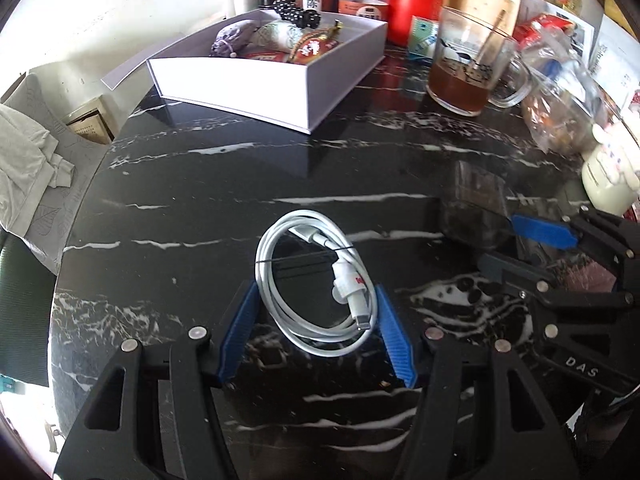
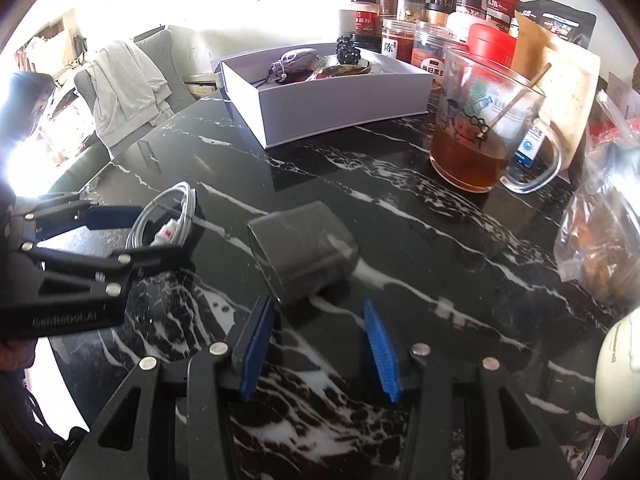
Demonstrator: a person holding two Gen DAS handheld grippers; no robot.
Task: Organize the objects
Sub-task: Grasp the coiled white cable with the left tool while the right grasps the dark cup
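A coiled white charging cable (image 1: pixel 320 332) sits between the blue pads of my left gripper (image 1: pixel 316 292), which is shut on the coil's two sides just above the black marble table (image 1: pixel 200 208). In the right wrist view the left gripper (image 2: pixel 164 236) shows at the left with the cable (image 2: pixel 176 200) in it. A smoky dark translucent box (image 2: pixel 304 256) lies on its side on the table. My right gripper (image 2: pixel 317 304) has its fingertips closed on the box's near end. The left wrist view shows the right gripper (image 1: pixel 498 240) at the box (image 1: pixel 476 208).
An open white box (image 1: pixel 256 84) with small pouches and trinkets stands at the table's back. A glass mug of tea (image 2: pixel 472 152) with a stirrer is right of it. Jars (image 2: pixel 400 12) crowd the back, a plastic snack bag (image 2: pixel 600 248) lies right, and a cloth-draped chair (image 1: pixel 24 160) stands left.
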